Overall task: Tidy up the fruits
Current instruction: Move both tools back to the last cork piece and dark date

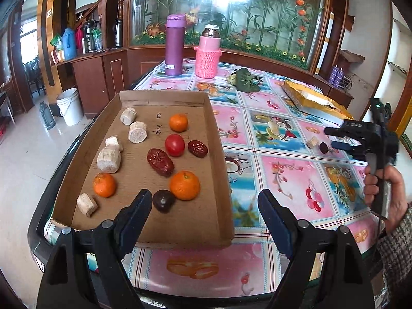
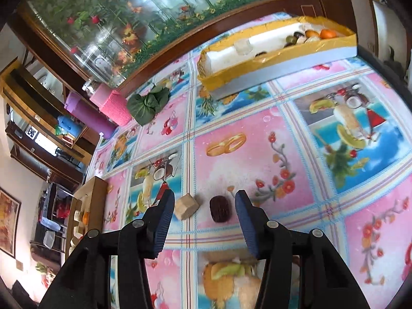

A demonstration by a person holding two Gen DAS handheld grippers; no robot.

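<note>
A shallow cardboard tray (image 1: 213,134) holds oranges (image 1: 185,185), a tomato (image 1: 174,145), red dates (image 1: 160,162), a dark fruit (image 1: 163,200) and several pale root chunks (image 1: 108,159). My left gripper (image 1: 204,213) is open and empty above the tray's near right corner. On the tablecloth a loose pale chunk (image 2: 186,206) and a dark red date (image 2: 219,208) lie side by side. My right gripper (image 2: 204,216) is open just above them, with both between its fingers; it also shows in the left wrist view (image 1: 332,137).
A yellow box (image 2: 278,56) with more fruit sits at the table's far side. A purple flask (image 1: 175,45), a pink knitted bottle (image 1: 208,51) and a green leafy bundle (image 1: 244,79) stand at the far edge. The table's near edge is right below my left gripper.
</note>
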